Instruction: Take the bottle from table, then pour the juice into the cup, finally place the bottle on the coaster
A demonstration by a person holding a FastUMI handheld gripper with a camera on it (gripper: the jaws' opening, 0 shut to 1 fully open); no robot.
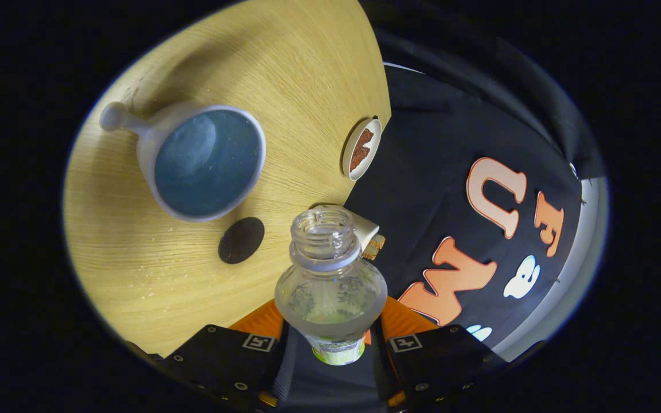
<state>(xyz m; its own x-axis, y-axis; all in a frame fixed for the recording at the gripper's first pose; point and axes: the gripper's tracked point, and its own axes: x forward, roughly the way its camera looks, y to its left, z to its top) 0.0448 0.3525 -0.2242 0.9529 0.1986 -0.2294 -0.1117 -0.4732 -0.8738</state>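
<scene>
Bottle (330, 287), uncapped and clear, sits clamped between both fingers of the gripper (330, 338), raised over the wooden table (135, 275). Beyond its mouth lie a dark coaster (241, 240) and the handled cup (207, 163).

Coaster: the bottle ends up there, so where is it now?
In the gripper view, the dark round coaster lies on the wooden table, between the cup and the bottle held in the tool.

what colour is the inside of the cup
Blue-grey inside, with a white rim and handle; the cup shows best in the gripper view.
</scene>
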